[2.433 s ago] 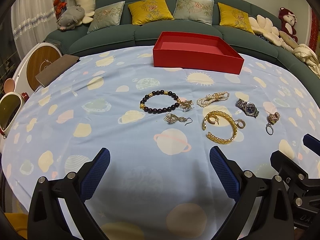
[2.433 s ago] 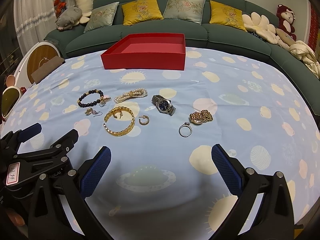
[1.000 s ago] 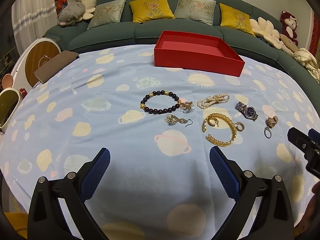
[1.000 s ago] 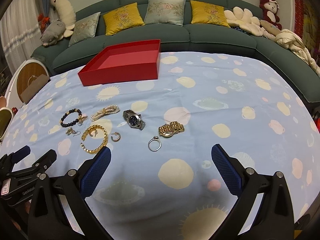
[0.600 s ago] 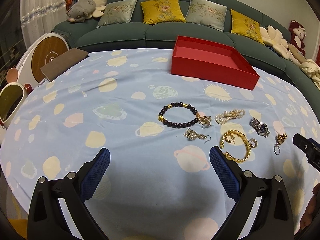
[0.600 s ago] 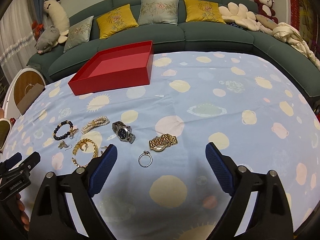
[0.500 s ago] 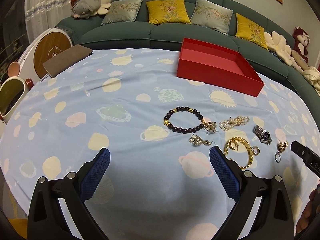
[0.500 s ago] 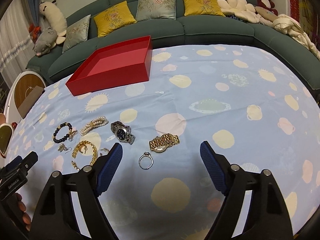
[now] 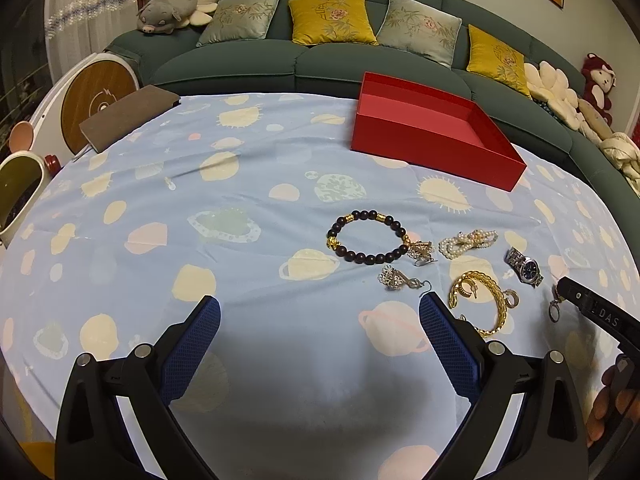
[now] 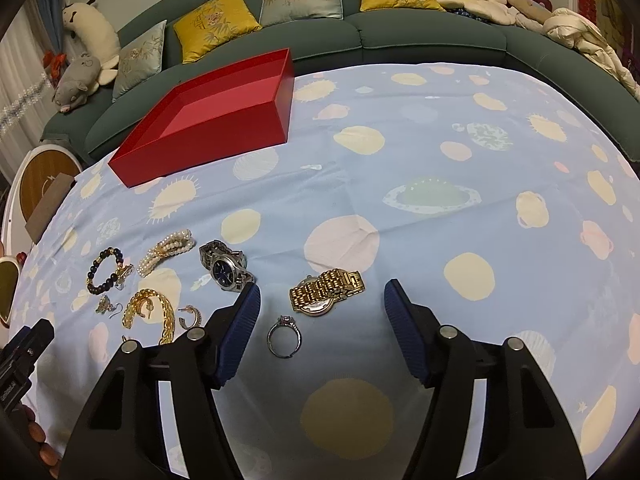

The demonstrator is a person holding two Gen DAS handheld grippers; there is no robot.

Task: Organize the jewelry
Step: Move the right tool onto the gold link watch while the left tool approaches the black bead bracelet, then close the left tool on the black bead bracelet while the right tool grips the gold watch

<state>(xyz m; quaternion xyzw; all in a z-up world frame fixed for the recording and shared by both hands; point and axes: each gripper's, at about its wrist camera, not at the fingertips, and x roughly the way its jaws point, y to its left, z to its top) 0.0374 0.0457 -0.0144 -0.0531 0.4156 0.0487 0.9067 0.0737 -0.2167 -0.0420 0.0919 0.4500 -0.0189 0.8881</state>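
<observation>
- Left wrist view: my left claw (image 9: 319,316) hangs wide open and empty over the desk (image 9: 240,184), which wears a pale blue cloth printed with planets. I judge the job barely begun: the red box (image 9: 436,148), a shallow matte cardboard tray, sits at the far edge with no jewelry visible in it, well apart from the pieces.
- The dark beaded bracelet (image 9: 368,238), round glossy beads with gold spacers, lies nearest this claw; beside it are a filigree earring (image 9: 400,280), a knotted pearl strand (image 9: 468,242) and a braided gold bangle (image 9: 480,300).
- Right wrist view: my right claw (image 10: 322,306) is spread about half open, holding nothing, low over the cloth. The gold watch (image 10: 326,290), a folded heap of polished metal links, lies just ahead between its fingers, with the thin silver ring (image 10: 284,336) near the left finger.
- A steel watch with blue dial (image 10: 226,266) sits just beyond that finger.
- I judge this a first approach: next, I should centre on one piece, lower until the pads straddle it, then pinch gently; the slick links could slide.
</observation>
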